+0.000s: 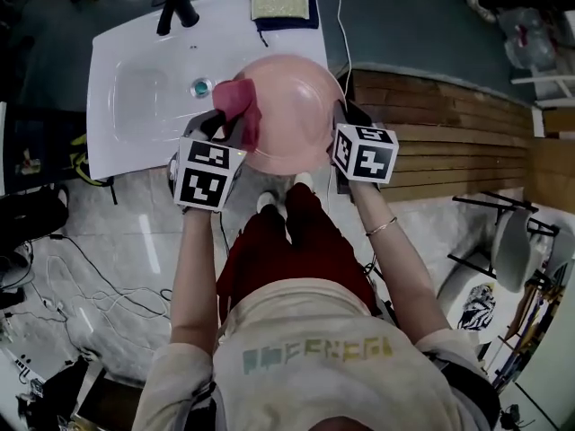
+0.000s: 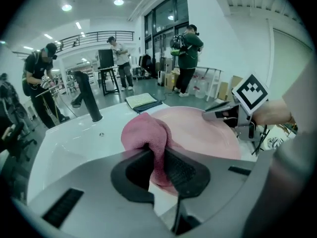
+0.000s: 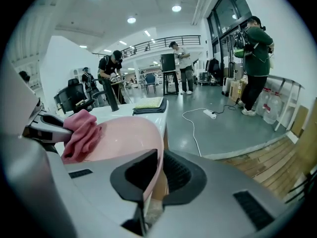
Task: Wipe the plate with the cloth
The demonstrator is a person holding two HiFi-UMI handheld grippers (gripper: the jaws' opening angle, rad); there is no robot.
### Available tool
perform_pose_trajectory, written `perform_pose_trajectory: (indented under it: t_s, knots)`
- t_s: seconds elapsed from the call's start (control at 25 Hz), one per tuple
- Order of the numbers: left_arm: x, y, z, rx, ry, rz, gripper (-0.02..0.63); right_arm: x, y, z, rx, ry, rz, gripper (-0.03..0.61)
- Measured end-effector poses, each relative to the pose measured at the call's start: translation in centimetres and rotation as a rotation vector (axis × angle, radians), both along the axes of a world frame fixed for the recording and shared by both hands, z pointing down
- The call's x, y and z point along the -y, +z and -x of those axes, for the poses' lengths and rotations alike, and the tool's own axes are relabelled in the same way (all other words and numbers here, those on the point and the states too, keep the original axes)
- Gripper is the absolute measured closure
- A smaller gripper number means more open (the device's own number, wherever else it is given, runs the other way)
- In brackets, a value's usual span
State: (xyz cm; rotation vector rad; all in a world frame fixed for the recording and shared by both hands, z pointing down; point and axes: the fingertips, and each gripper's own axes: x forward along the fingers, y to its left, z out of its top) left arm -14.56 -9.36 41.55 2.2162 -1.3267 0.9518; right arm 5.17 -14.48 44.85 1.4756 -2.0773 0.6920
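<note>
A pink plate (image 1: 289,110) is held over the right end of a white sink counter (image 1: 144,79). My right gripper (image 1: 344,126) is shut on the plate's right rim (image 3: 157,162), the rim pinched between its jaws. A pink cloth (image 1: 241,106) lies bunched on the plate's left side. My left gripper (image 1: 223,126) is shut on the cloth (image 2: 148,138), which presses against the plate's inner face (image 2: 198,130). In the right gripper view the cloth (image 3: 81,133) sits at the plate's far edge.
A black tap (image 1: 173,5) and a drain (image 1: 201,87) mark the basin. A yellow sponge on a dark mat (image 1: 282,5) lies at the counter's back. A wooden platform (image 1: 458,137) runs to the right. Cables (image 1: 90,285) cross the floor. People stand in the background.
</note>
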Motion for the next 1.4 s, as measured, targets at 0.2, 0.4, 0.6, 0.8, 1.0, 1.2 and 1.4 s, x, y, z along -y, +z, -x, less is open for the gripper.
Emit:
perform_pose_trajectory:
  t_s: [0.2, 0.4, 0.6, 0.8, 1.0, 1.2, 1.4]
  knots:
    - [1.4, -1.3, 0.5, -0.043, -0.068, -0.07, 0.548, 0.1, -0.1, -0.4, 0.008, 0.013, -0.024, 0.522]
    - [2.3, -2.1, 0.4, -0.072, -0.091, -0.101, 0.548, 0.7, -1.2, -1.3, 0.019, 0.038, -0.09, 0.522]
    - [2.8, -2.7, -0.1, -0.107, -0.112, -0.131, 0.548, 1.0, -2.0, -1.7, 0.046, 0.04, -0.139, 0.522]
    - [2.9, -3.6, -0.4, -0.158, -0.136, -0.171, 0.548, 0.8, -3.1, -1.7, 0.068, 0.031, -0.177, 0.522]
    - [3.4, -5.1, -0.5, -0.214, -0.164, -0.226, 0.548, 0.6, -5.8, -1.8, 0.093, 0.038, -0.243, 0.522]
    - [3.1, -6.8, -0.2, -0.263, -0.194, -0.286, 0.548, -0.2, -9.3, -2.1, 0.147, 0.048, -0.321, 0.522]
    - [2.5, -8.8, 0.2, -0.302, -0.217, -0.35, 0.548, -1.4, -12.7, -1.8, 0.21, 0.037, -0.4, 0.522]
